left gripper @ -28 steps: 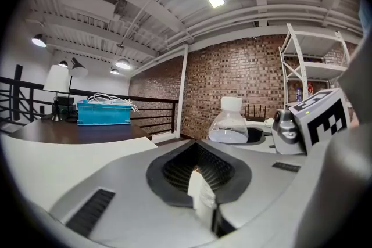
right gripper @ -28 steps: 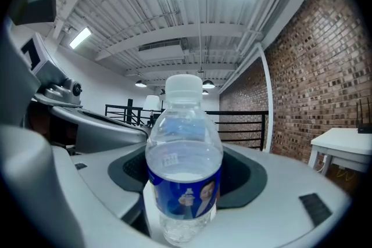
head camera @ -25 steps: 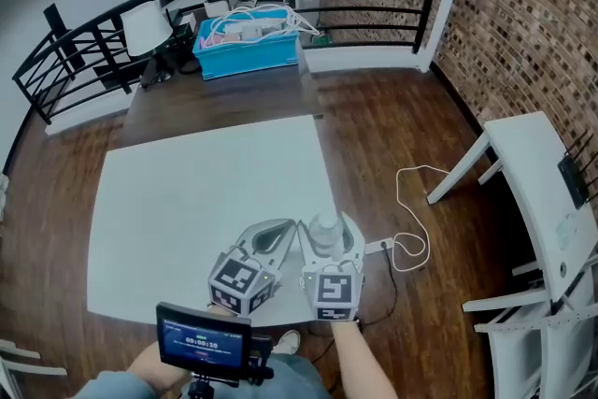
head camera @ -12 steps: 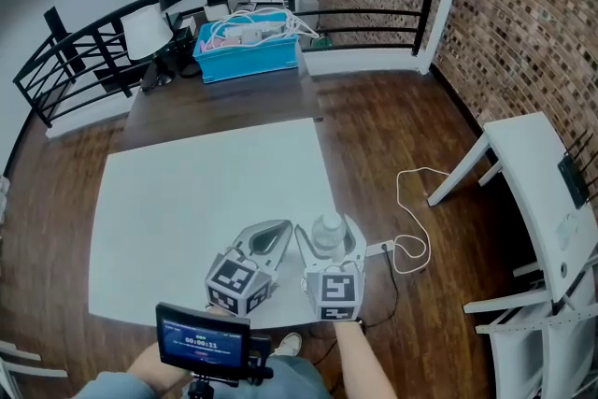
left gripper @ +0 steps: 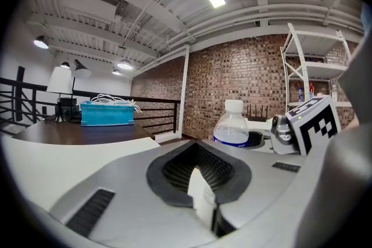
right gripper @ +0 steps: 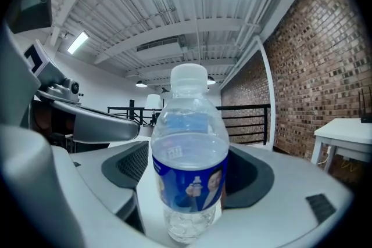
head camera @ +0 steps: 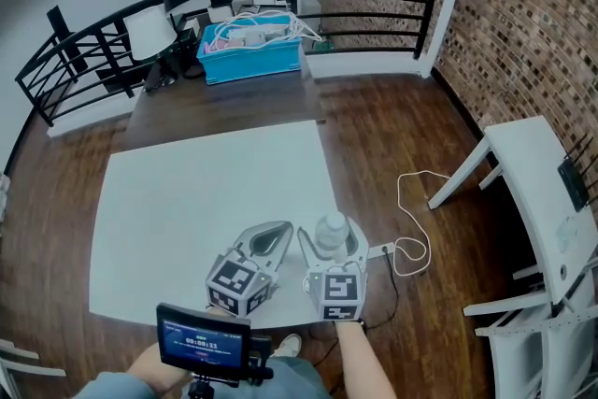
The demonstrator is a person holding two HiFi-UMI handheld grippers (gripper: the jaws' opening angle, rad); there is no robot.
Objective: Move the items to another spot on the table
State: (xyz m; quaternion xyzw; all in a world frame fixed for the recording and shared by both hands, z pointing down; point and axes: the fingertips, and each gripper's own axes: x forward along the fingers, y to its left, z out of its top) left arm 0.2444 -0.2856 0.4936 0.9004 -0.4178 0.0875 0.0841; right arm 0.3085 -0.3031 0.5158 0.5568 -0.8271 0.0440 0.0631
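right claw (head camera: 328,236): jaws are standing wide apart, having just been opening. the bottle (right gripper: 189,171) is standing upright between them, cap on, clear with a blue label. i am seeing a gap between the bottle and the left pad, so i am not gripping it.

the bottle is sitting on the white table (head camera: 187,192), at the near right corner, close to the edge nearest me.

left claw (left gripper: 195,148): jaws are meeting at the tips and are holding nothing. it is hanging low over the table just beside the right claw, on its left and angling toward it. in the left gripper view the bottle is showing off to the right, past the closed tips.

the rest of the white top is lying bare ahead of both claws. a dark table (head camera: 224,103) is butting against its far edge, and a blue bin (head camera: 250,56) with white cables is sitting on that. a white cord (head camera: 411,201) is looping on the wood floor to my right.
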